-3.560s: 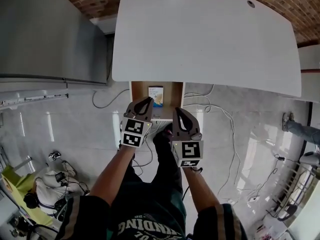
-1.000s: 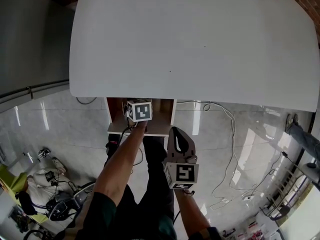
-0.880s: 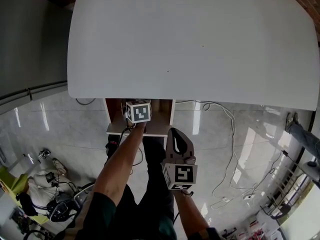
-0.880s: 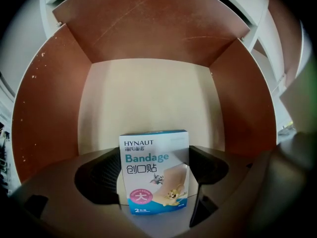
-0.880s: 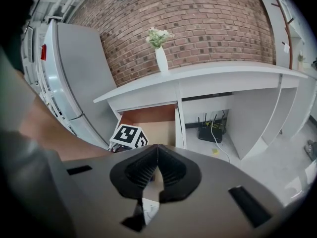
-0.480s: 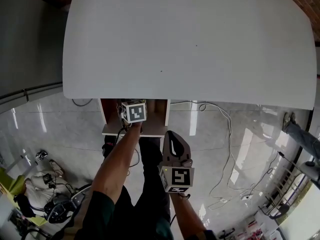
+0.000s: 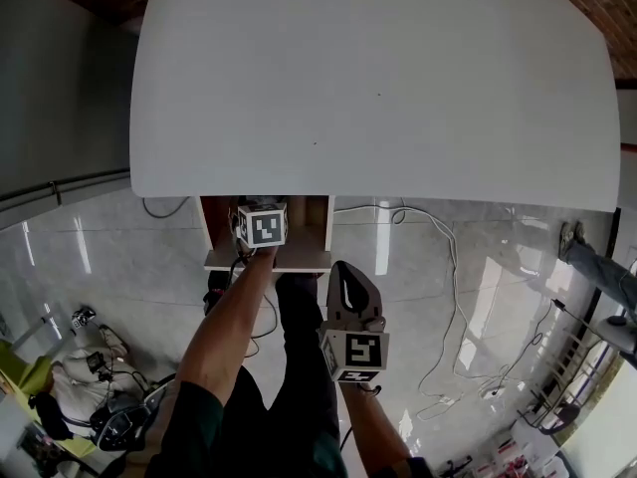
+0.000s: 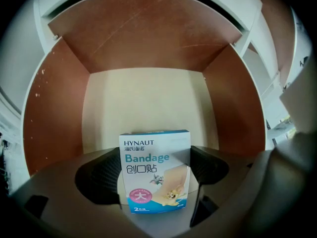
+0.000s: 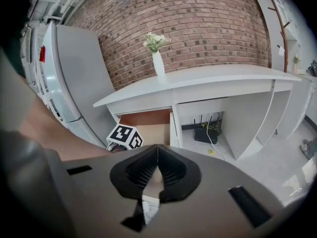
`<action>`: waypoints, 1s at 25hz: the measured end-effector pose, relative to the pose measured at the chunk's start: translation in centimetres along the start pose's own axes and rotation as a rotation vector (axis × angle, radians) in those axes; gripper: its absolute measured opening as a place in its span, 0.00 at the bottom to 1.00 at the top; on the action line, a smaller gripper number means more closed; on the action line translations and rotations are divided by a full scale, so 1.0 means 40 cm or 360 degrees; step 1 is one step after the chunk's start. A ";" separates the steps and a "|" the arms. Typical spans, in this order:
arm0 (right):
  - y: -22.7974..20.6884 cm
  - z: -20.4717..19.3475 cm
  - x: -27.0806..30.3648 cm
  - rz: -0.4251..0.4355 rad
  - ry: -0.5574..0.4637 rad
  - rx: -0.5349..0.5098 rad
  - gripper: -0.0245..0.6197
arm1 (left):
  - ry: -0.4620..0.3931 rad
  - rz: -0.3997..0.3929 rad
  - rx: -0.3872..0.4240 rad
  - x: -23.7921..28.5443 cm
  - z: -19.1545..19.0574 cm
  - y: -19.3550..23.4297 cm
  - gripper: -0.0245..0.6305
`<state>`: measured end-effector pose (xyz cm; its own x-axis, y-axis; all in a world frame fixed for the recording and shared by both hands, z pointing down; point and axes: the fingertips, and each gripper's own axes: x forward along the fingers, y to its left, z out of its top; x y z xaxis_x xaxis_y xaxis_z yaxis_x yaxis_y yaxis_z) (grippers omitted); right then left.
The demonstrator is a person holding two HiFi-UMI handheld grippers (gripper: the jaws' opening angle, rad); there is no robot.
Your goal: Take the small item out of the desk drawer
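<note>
The open wooden drawer (image 7: 311, 259) juts out from under the white desk top (image 7: 378, 78). My left gripper (image 8: 155, 168) is inside the drawer, its pads (image 8: 99, 175) pressed against both sides of a small white and blue bandage box (image 8: 154, 155). In the head view only its marker cube (image 7: 262, 227) shows; the jaws and box are hidden under the desk edge. My right gripper (image 7: 349, 279) hangs in front of the drawer, shut and empty, pointing at the desk. The right gripper view shows its tips meeting (image 9: 157, 150) and the drawer (image 9: 148, 119) beyond.
Brown drawer walls (image 8: 54, 113) close in on either side of the box. A white vase with flowers (image 9: 157, 58) stands on the desk. A grey cabinet (image 7: 60, 78) is at the left. Cables (image 7: 438, 257) run over the glossy floor at the right, and bags and gear (image 7: 90, 386) lie at the lower left.
Since 3.6 s ago my left gripper has gone from in front of the drawer into it and closed around the box. Over the last second both grippers have barely moved.
</note>
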<state>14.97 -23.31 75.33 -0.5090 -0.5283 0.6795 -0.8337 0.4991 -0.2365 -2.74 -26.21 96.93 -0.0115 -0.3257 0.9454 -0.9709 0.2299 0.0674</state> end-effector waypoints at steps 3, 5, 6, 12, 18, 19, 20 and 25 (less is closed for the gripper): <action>0.014 0.020 -0.003 -0.0004 -0.0028 0.0000 0.08 | -0.0053 -0.0029 0.0095 -0.039 0.015 -0.010 0.70; 0.030 0.031 -0.010 -0.0002 -0.0043 -0.0010 0.08 | -0.0090 -0.0059 0.0219 -0.076 0.017 -0.023 0.70; 0.037 0.036 -0.013 -0.0003 -0.0048 -0.0012 0.08 | -0.0107 -0.0071 0.0278 -0.094 0.018 -0.027 0.70; 0.083 0.070 -0.038 0.0021 -0.0091 -0.0025 0.08 | -0.0191 -0.0143 0.0372 -0.199 0.031 -0.020 0.70; 0.125 0.103 -0.079 0.0038 -0.0117 -0.0055 0.08 | -0.0241 -0.0233 0.0461 -0.324 0.019 -0.020 0.70; 0.123 0.113 -0.085 0.0039 -0.0127 -0.0060 0.08 | -0.0253 -0.0248 0.0483 -0.345 0.022 -0.025 0.70; 0.119 0.127 -0.093 0.0039 -0.0142 -0.0062 0.08 | -0.0267 -0.0263 0.0509 -0.367 0.028 -0.031 0.70; 0.126 0.197 -0.157 0.0068 -0.0250 0.0007 0.08 | -0.0341 -0.0323 0.0617 -0.483 0.061 -0.055 0.70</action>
<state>12.27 -22.87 64.39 -0.5708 -0.6079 0.5520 -0.8114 0.5205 -0.2659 -0.97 -22.68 77.75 0.1776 -0.5193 0.8359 -0.9758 -0.2031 0.0811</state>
